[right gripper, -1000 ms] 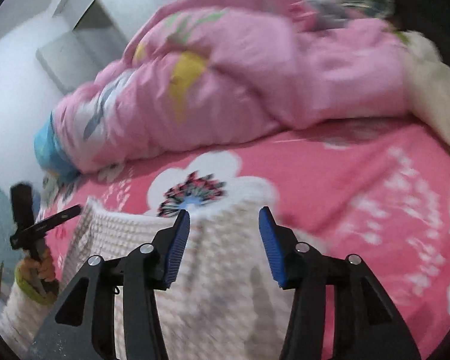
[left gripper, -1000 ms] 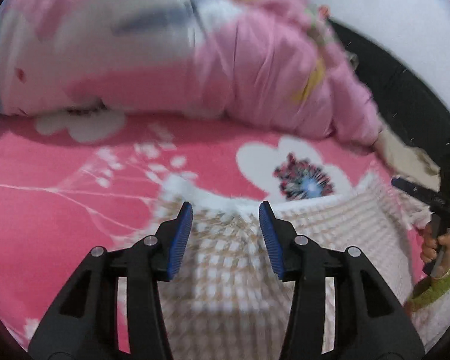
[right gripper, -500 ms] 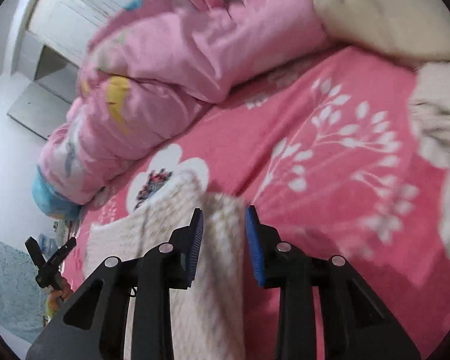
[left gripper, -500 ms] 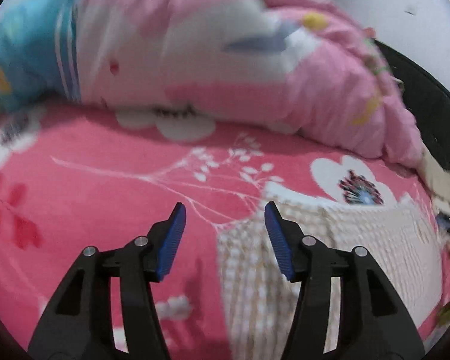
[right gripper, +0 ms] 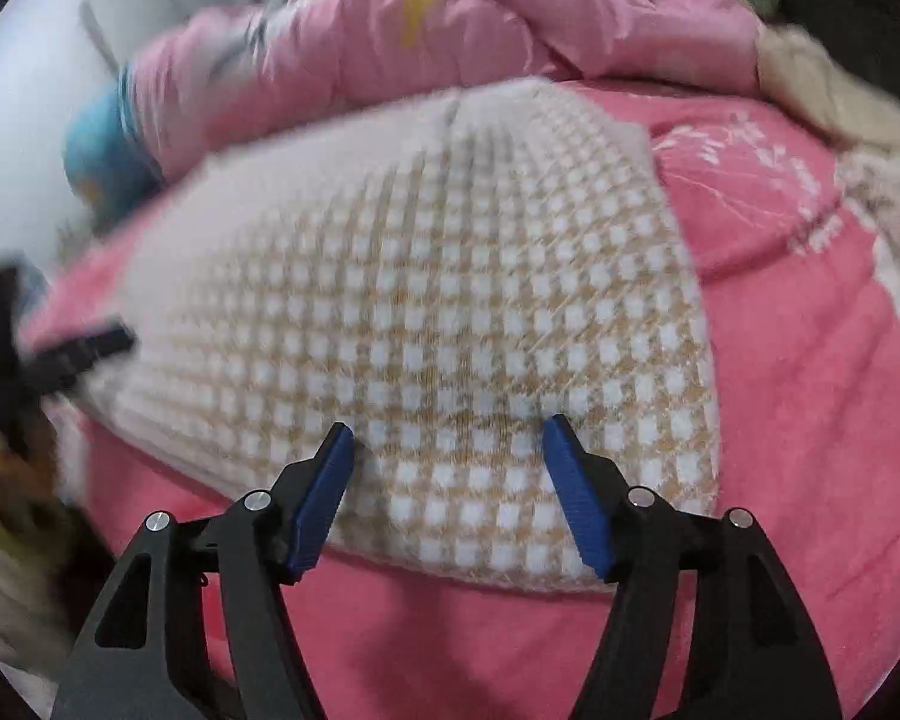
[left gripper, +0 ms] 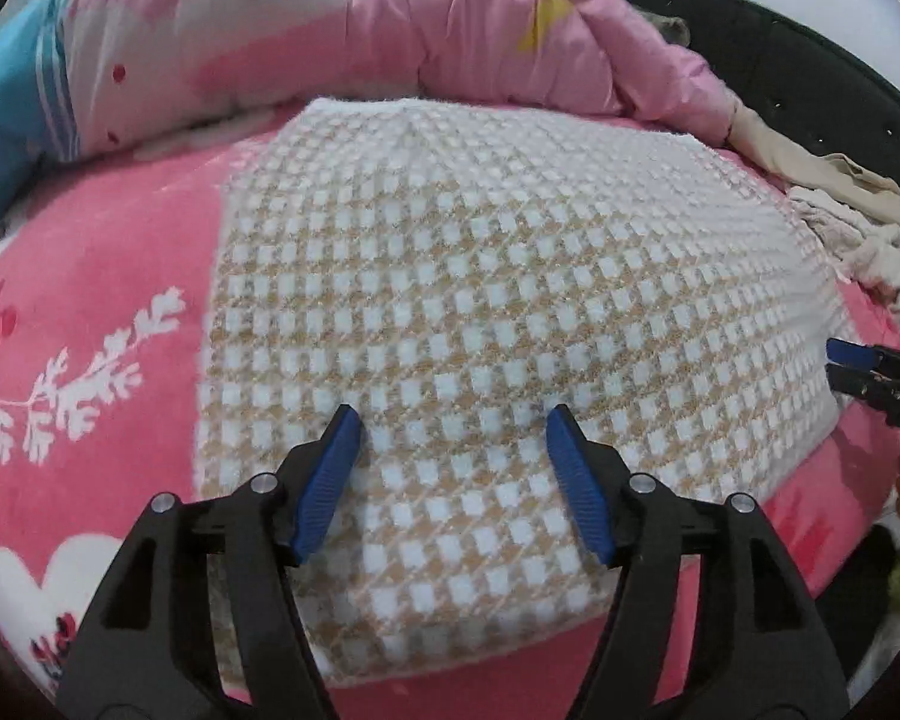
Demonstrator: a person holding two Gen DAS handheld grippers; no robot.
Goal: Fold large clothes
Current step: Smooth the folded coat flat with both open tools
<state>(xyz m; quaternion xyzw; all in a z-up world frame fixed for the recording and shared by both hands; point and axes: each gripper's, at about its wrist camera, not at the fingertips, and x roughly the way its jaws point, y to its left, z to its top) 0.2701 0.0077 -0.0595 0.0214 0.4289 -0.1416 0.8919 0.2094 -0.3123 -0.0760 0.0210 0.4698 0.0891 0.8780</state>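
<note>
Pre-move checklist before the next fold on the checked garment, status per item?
1. Checked garment lying flat on the pink bedsheet: ok.
2. Left gripper free of fabric, jaws opening: ok.
3. Right gripper free of fabric, jaws opening: ok.
4. Near edge of the garment visible in both views: ok.
5. Far edge clear of the pink quilt: cannot tell.
6. Layers underneath aligned: cannot tell.

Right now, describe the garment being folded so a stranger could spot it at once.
Start at the bed's bright pink flowered sheet. The checked garment lies flat in the middle of it, in front of the rumpled pink quilt and left of a crumpled cream heap of clothes. It alone has a fuzzy knit of small white squares on tan.
</note>
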